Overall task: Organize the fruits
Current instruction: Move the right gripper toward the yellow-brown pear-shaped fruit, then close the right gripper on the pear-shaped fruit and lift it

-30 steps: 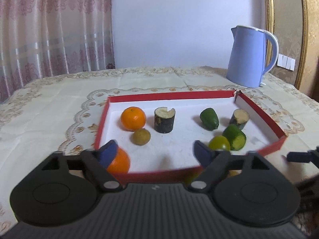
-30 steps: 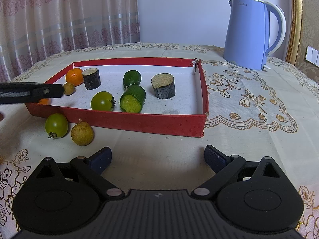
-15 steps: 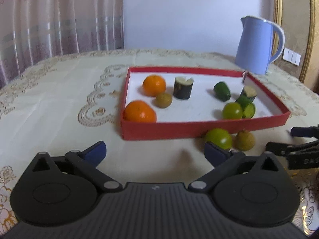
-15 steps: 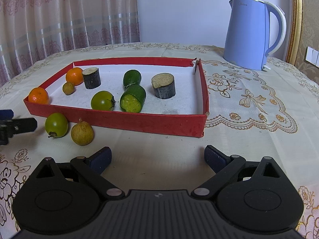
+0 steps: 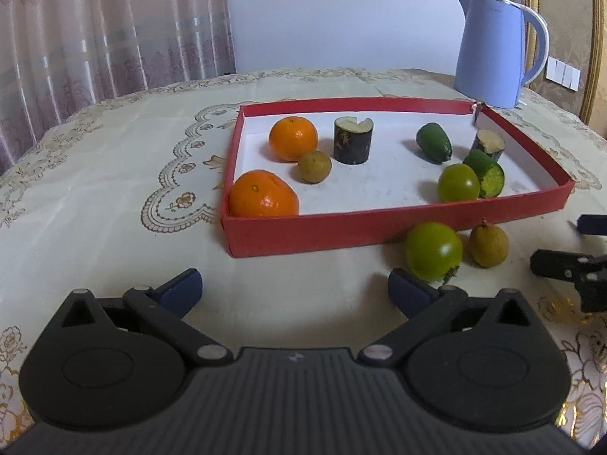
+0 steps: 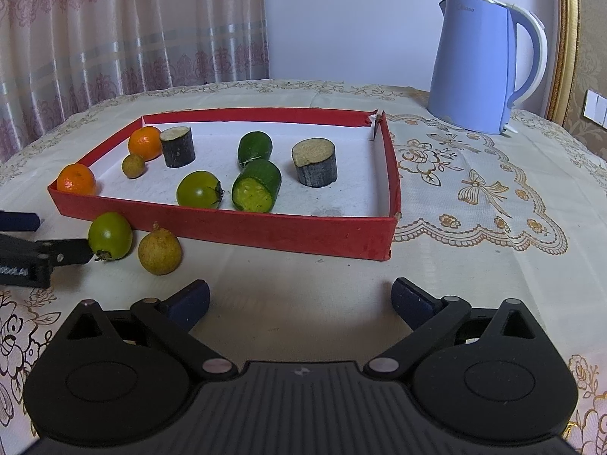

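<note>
A red tray [image 5: 341,227] with a white floor holds two oranges [image 5: 263,195], a small brown fruit [image 5: 314,167], two dark stem pieces [image 5: 353,140], two green cucumber pieces [image 5: 434,147] and a green tomato [image 5: 458,187]. On the cloth in front of the tray lie a second green tomato [image 5: 432,250] and a brown fruit [image 5: 487,242]. My left gripper [image 5: 294,288] is open and empty, short of the tray's front wall, its right finger just in front of the loose tomato [image 6: 110,235]. My right gripper [image 6: 299,297] is open and empty too, to the right of the loose brown fruit [image 6: 159,252].
A blue electric kettle [image 6: 481,64] stands behind the tray's far right corner. The table carries a cream embroidered cloth [image 6: 474,197]. Curtains hang behind at the left. Each gripper's fingers [image 6: 68,252] show at the edge of the other's view.
My left gripper has drawn back from over the tray's near left corner and sunk toward the cloth, jaws wider. The orange stays in that corner. The right gripper has not moved.
</note>
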The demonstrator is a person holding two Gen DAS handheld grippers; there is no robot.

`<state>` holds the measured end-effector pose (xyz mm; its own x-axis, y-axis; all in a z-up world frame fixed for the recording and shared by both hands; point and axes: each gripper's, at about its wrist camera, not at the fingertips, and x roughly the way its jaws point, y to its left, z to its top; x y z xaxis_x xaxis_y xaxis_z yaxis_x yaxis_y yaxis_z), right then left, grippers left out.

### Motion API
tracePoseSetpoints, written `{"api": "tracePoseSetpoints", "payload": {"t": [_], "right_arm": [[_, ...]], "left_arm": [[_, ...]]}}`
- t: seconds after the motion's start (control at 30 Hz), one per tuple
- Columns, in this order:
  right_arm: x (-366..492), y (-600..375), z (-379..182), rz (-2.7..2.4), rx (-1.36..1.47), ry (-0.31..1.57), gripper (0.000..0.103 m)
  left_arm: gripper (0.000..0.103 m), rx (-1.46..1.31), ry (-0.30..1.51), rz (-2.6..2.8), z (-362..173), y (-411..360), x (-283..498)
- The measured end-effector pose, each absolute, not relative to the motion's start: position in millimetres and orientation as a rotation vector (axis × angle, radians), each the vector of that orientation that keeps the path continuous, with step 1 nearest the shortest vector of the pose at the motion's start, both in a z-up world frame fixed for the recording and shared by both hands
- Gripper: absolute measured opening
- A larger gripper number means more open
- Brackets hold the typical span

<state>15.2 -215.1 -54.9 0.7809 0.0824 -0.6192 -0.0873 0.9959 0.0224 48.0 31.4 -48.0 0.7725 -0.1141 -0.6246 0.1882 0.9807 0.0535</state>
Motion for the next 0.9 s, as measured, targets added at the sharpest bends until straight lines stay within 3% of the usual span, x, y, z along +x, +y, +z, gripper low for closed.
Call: {"api": "tracePoseSetpoints", "payload": {"t": [0.47, 0.67, 0.9], "right_arm": [[5.4, -192.7, -47.9, 0.151, 0.025, 0.593, 0.100], [11.0, -173.2, -49.9, 0.191, 0.012, 0.619, 0.075], [19.5, -151.5, -49.7, 0.204, -0.055, 0.623, 0.061]], "left_arm": [[0.103, 0.079, 0.672, -0.165, -49.0, 35.5, 49.1], [0.103, 0.078, 0.672, -0.165, -48.9, 35.8, 49.1], [0.103, 0.077, 0.672, -0.166, -49.0, 35.9, 49.0]]}}
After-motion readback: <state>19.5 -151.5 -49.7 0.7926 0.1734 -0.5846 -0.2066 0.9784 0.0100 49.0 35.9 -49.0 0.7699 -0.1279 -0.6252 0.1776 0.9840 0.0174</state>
